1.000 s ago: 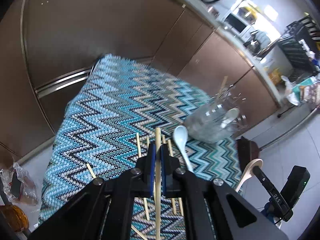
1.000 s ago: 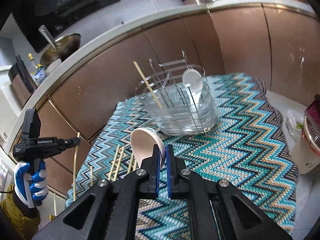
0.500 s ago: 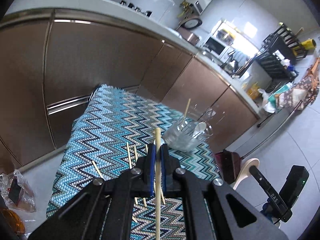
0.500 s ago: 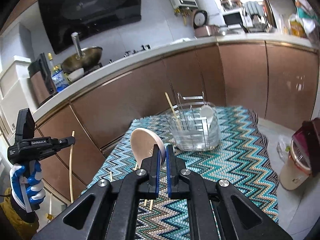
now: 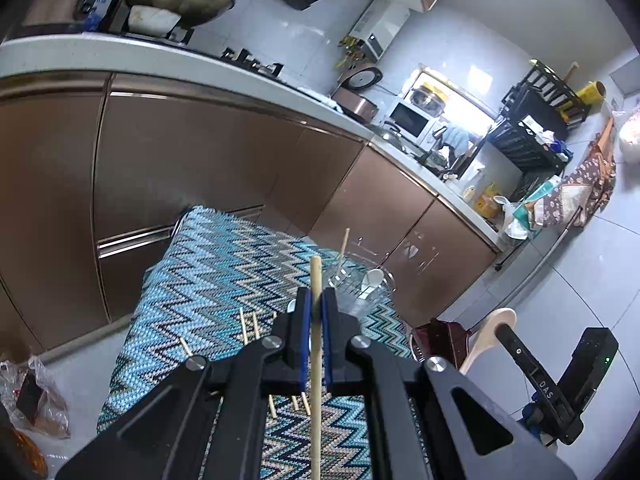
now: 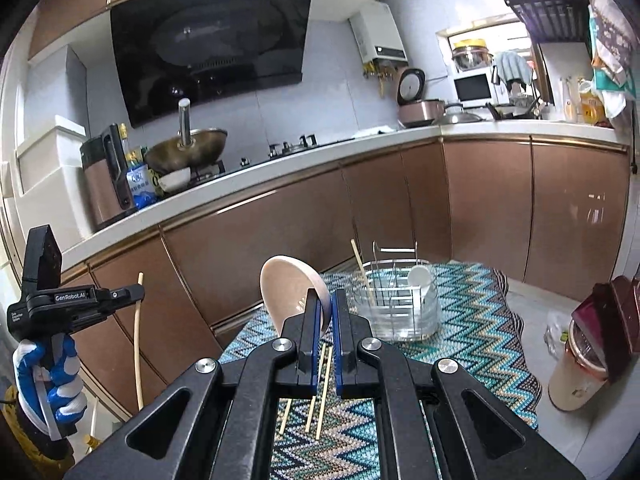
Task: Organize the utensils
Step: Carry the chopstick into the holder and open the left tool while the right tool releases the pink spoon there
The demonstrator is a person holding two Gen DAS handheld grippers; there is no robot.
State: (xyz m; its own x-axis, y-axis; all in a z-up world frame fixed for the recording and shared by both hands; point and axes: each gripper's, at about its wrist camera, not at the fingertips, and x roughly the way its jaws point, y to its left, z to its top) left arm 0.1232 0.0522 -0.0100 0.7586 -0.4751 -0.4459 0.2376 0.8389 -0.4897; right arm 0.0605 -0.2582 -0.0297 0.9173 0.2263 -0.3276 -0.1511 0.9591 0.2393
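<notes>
My left gripper (image 5: 315, 304) is shut on a wooden chopstick (image 5: 315, 280) and holds it high above the zigzag-patterned table (image 5: 208, 280). My right gripper (image 6: 326, 304) is shut on a pale wooden spoon (image 6: 288, 292), also raised above the table (image 6: 472, 344). A clear utensil holder with a wire rack (image 6: 400, 304) stands at the table's far end; it holds one chopstick (image 6: 362, 268) and a white spoon (image 6: 422, 280). It also shows in the left wrist view (image 5: 360, 288). Several loose chopsticks (image 6: 320, 392) lie on the cloth below the grippers.
Brown kitchen cabinets (image 6: 280, 248) and a white counter run behind the table. A brown lidded bin (image 6: 592, 352) stands on the floor right of the table. A bag (image 5: 36, 396) lies on the floor at the left.
Both grippers have risen and drawn back from the table with their utensils held. The holder and cloth now look smaller and farther off.
</notes>
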